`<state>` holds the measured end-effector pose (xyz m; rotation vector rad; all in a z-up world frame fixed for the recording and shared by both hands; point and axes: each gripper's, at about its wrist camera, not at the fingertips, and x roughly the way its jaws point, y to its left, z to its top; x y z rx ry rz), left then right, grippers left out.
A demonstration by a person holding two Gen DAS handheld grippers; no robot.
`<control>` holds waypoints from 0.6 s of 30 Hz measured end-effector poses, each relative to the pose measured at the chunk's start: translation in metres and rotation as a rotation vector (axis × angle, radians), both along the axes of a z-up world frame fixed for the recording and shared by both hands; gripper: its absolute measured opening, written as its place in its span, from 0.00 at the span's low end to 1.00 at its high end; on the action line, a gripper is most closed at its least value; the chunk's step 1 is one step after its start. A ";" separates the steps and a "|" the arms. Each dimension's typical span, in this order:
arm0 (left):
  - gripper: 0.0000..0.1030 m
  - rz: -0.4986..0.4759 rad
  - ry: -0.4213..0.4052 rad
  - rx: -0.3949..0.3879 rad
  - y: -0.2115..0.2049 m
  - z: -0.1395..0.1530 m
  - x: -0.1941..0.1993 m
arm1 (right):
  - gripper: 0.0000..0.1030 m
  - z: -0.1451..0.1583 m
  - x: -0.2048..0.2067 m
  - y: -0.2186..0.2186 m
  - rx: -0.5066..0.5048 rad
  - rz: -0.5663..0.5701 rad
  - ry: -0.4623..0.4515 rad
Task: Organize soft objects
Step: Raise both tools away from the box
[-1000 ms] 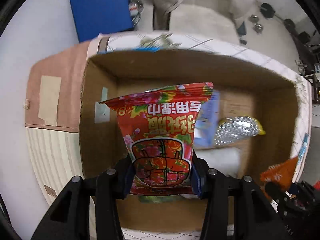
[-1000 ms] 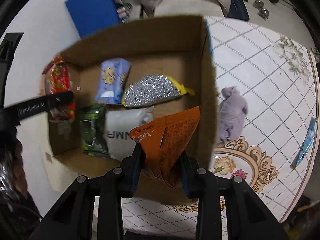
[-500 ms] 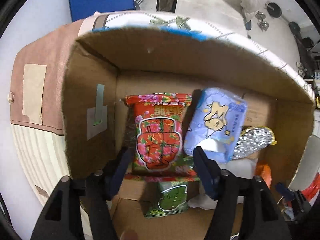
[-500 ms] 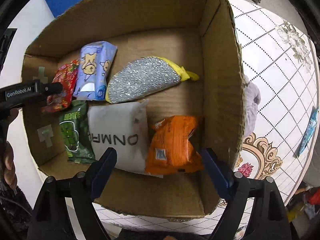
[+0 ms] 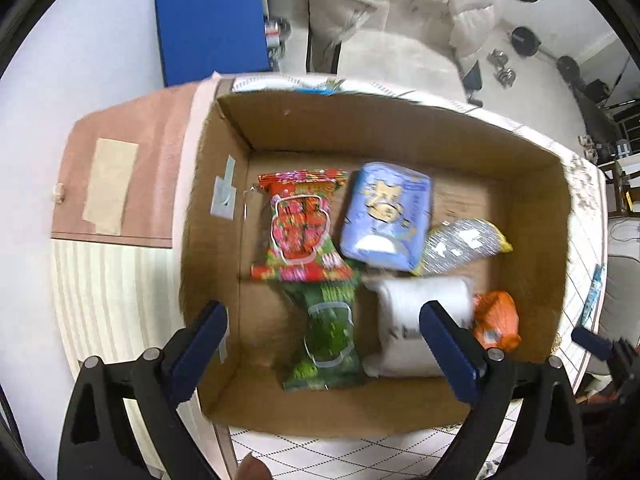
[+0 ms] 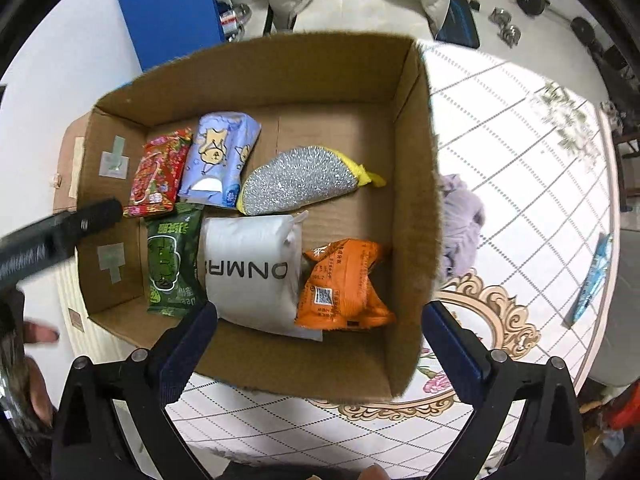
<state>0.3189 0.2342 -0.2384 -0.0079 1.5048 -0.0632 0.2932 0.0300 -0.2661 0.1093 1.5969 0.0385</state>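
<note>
An open cardboard box [image 5: 360, 112] [image 6: 280, 68] holds a red flowered packet [image 5: 300, 232] [image 6: 158, 176], a blue tissue pack [image 5: 386, 216] [image 6: 218, 156], a silver scrubber [image 5: 460, 244] [image 6: 300, 184], a white pack [image 5: 404, 320] [image 6: 248, 272], a green packet [image 5: 328, 328] [image 6: 172, 260] and an orange packet [image 5: 498, 320] [image 6: 342, 284]. My left gripper [image 5: 323, 312] hangs above the box's left half, its jaws opening, touching nothing. Over the box's front right, my right gripper [image 6: 320, 312] is likewise opening, clear of the orange packet below.
A purple cloth [image 6: 460, 216] and a thin blue packet [image 6: 596, 276] lie on the patterned tablecloth [image 6: 520, 160] right of the box. A blue board [image 5: 208, 20] and a white jacket on a chair [image 5: 400, 0] stand behind. A hand [image 6: 36, 336] shows at left.
The left gripper let go of the red packet, which now lies in the box, and rose. The right gripper released the orange packet into the box. Both jaws spread wide.
</note>
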 end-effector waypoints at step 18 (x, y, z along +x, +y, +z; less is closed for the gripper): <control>0.99 0.005 -0.256 0.020 -0.027 0.110 -0.098 | 1.00 0.106 -0.084 -0.003 0.024 0.038 -0.262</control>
